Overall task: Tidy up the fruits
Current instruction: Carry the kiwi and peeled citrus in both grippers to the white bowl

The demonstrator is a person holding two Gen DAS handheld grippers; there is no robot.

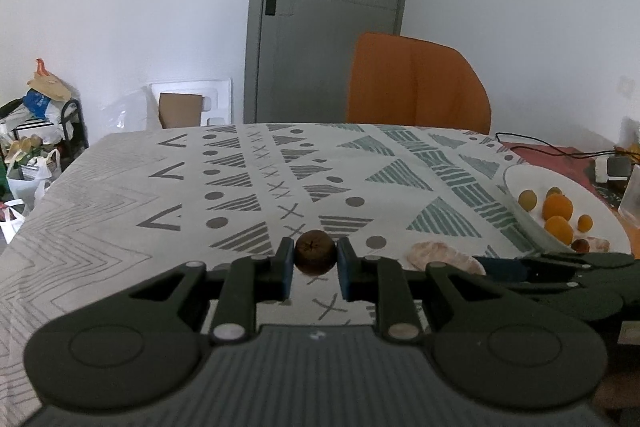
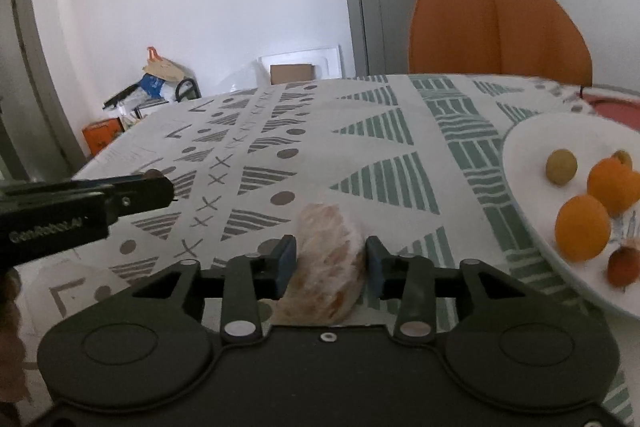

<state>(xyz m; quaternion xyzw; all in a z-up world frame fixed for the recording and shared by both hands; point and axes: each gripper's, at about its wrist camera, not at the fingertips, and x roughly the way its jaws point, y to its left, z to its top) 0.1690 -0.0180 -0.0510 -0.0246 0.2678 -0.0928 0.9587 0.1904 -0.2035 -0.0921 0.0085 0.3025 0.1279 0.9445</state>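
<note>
- Already several fruits sit on the white plate at the right of the bench: two oranges, a yellow-green round fruit, a small reddish one near the plate's front edge, and a few others partly hidden
- Two pieces are not yet on the plate, and each is in a claw
- Left claw pinches a small brown round fruit between its blue pads, just above the patterned cloth, well left of the plate
- Right claw has its pads against both sides of a peeled citrus piece, pale and orange-streaked, between the left claw and the plate; whether it rests on the cloth or is lifted I cannot tell
- No other loose fruit shows on the cloth in either view
- Judging from this, the job is near its end: both held pieces need carrying right and setting on the plate, the citrus piece having the shorter way to go
</note>
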